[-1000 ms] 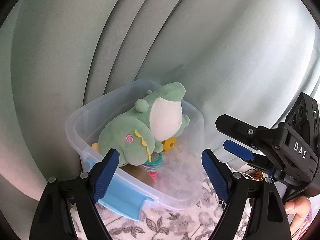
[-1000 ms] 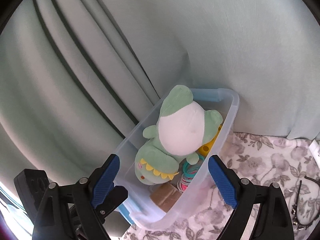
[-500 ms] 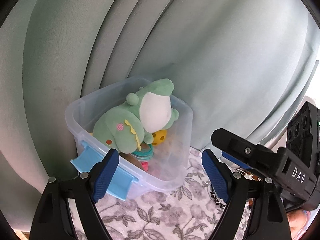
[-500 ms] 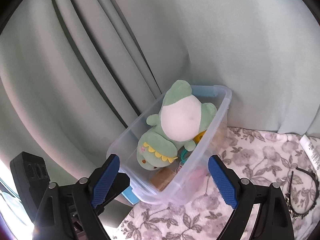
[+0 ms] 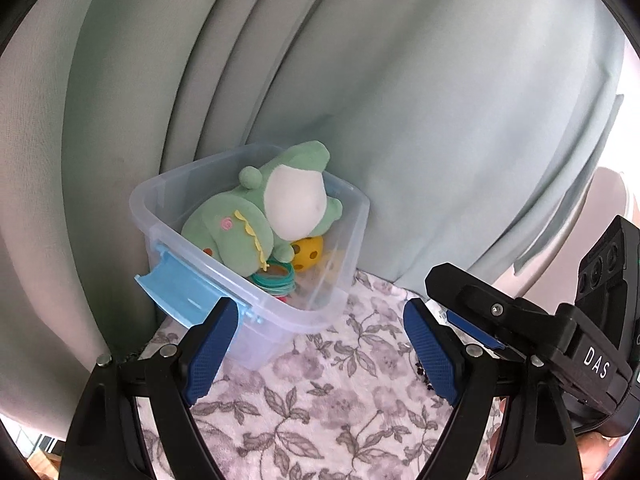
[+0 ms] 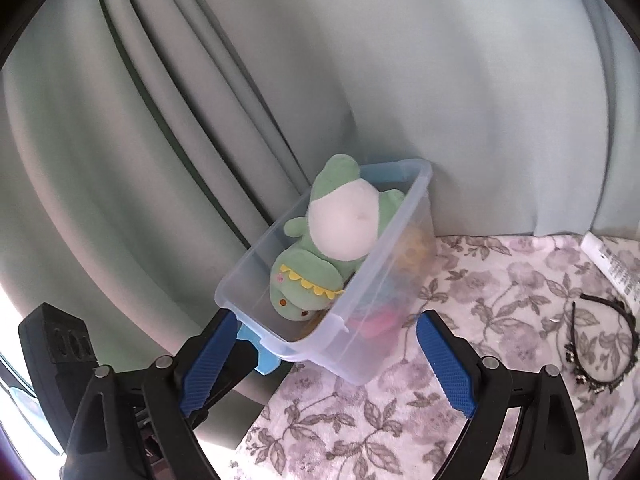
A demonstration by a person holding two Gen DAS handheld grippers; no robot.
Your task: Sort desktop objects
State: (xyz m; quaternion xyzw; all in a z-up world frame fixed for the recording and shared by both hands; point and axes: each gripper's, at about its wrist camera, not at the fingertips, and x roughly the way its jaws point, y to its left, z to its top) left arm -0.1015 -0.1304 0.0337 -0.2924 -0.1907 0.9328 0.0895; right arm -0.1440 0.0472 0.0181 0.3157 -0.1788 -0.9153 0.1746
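A clear plastic bin [image 5: 352, 240] [image 6: 384, 264] with a blue latch [image 5: 180, 292] stands at the table's back corner against the curtain. A green plush dinosaur [image 5: 264, 220] [image 6: 332, 248] lies in it on top of a yellow holed ball [image 5: 308, 250], teal hair ties [image 5: 276, 280] and other small items. My left gripper [image 5: 320, 352] is open and empty, in front of the bin. My right gripper [image 6: 324, 364] is open and empty, also short of the bin; it shows at the right of the left wrist view [image 5: 520, 320].
The table has a floral cloth [image 5: 320, 408] [image 6: 460, 320]. A black beaded headband [image 6: 600, 344] and a white tube [image 6: 612, 264] lie at the right. A grey-green curtain [image 5: 400, 80] hangs right behind the bin. The table's left edge is near the bin.
Both grippers have pulled back and up from the bin, which now looks smaller and farther. More cloth shows, and the headband and tube have come into the right wrist view.
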